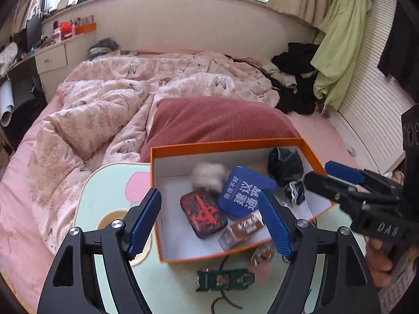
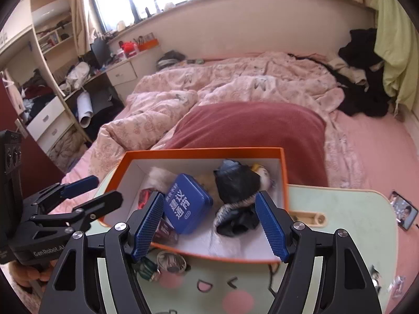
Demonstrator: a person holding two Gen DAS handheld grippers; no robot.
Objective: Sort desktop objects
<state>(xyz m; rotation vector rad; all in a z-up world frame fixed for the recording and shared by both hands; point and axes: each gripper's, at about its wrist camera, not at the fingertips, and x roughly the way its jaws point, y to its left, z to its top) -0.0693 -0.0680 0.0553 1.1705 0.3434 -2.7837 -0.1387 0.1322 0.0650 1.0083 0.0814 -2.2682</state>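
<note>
An orange box with a white inside stands on a pale green lap table. In it lie a blue tin, a dark red tile-like case, a brown packet, a white fluffy ball and a crumpled black bag. A green keychain and a round metal piece lie on the table in front of the box. My left gripper is open and empty over the box's near side. My right gripper is open and empty above the black bag.
The table stands on a bed with a pink quilt and a red pillow behind the box. A phone lies at the table's right edge. A desk with drawers stands at the left, clothes at the far right.
</note>
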